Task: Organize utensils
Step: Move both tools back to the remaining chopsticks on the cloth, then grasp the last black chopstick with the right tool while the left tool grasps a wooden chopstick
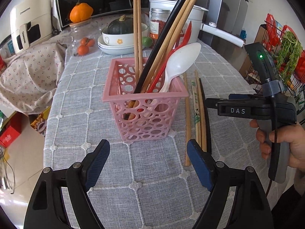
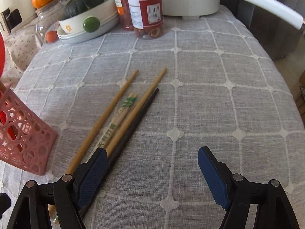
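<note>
Left fingers (image 1: 148,153): spread wide, nothing between them; they hover over the worktop (image 1: 80,87) just in front of the pink basket (image 1: 144,103)
Right fingers (image 2: 152,162): spread wide, gripping nothing; my left pad (image 2: 91,173) lies over the near ends of the loose chopsticks (image 2: 122,118)
Pink basket: upright on the grey checked cloth; holds wooden chopsticks (image 1: 137,28), a black one (image 1: 165,32), a white spoon (image 1: 181,61), a red utensil (image 1: 187,33)
Loose chopsticks: flat on the worktop, just beside the basket; two wooden, one paper-wrapped pair, one black
</note>
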Motion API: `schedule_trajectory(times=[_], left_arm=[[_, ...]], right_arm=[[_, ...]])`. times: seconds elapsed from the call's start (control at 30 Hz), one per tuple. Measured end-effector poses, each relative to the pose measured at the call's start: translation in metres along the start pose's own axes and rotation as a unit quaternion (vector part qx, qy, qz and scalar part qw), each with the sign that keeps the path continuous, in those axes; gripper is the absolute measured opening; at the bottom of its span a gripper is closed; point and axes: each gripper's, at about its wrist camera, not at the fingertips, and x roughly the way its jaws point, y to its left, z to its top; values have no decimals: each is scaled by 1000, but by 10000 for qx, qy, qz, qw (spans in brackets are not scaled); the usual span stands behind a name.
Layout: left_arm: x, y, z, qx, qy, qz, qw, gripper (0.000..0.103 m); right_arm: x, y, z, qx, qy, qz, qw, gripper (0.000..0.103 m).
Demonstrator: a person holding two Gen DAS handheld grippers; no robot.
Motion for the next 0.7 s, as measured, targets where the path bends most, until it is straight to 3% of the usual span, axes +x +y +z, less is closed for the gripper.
schedule_trajectory(times=[0.43, 0.5, 0.6, 0.63, 0.7], left_arm=[[-7, -2, -1, 123, -111, 11, 9999, 85], [-8, -6, -1, 236, -141, 27, 9996, 85], [-12, -16, -2, 375, -173, -16, 9991, 85], [-13, -21, -3, 441, -190, -10, 9988, 85], [-15, -32, -5, 625, -209, 18, 9978, 85]], right_arm=[[18, 8, 5, -144, 378, -538, 9977, 80], [16, 4, 7, -60, 379, -568, 9976, 71], [13, -5, 11, 74, 388, -552, 9977, 41], [12, -10, 12, 124, 410, -537, 9976, 27], [11, -21, 14, 309, 477, -374, 9977, 17]])
